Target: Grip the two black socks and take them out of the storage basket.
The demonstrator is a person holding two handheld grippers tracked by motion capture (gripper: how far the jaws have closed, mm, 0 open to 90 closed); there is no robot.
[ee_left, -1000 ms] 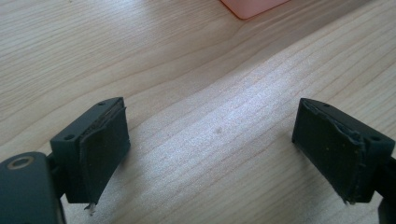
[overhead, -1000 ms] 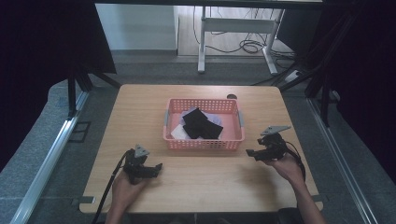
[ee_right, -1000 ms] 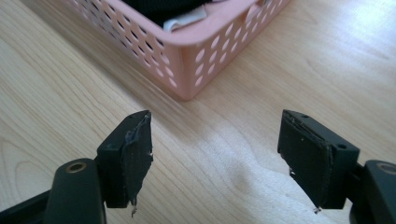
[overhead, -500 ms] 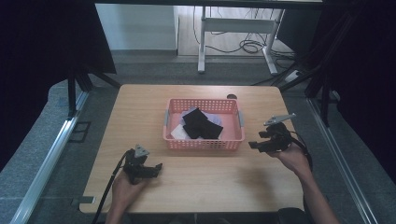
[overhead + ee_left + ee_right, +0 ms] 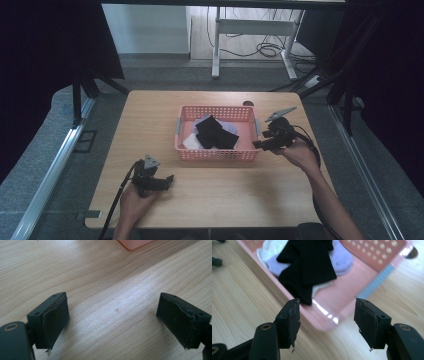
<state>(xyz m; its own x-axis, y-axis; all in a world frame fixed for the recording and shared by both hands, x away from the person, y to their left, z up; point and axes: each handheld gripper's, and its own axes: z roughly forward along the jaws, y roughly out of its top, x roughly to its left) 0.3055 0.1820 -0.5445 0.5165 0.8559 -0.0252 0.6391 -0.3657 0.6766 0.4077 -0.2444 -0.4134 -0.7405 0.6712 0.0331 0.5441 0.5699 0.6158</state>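
Right jaws over the basket corner, left just parked.

My right gripper has its jaws apart with nothing pinched, though they've just been closing a bit; they're poised over the near corner of the pink basket, where black socks lie on white ones. Left gripper sits wide open on the wooden table, well short of the basket. Grey floor and cables beyond.
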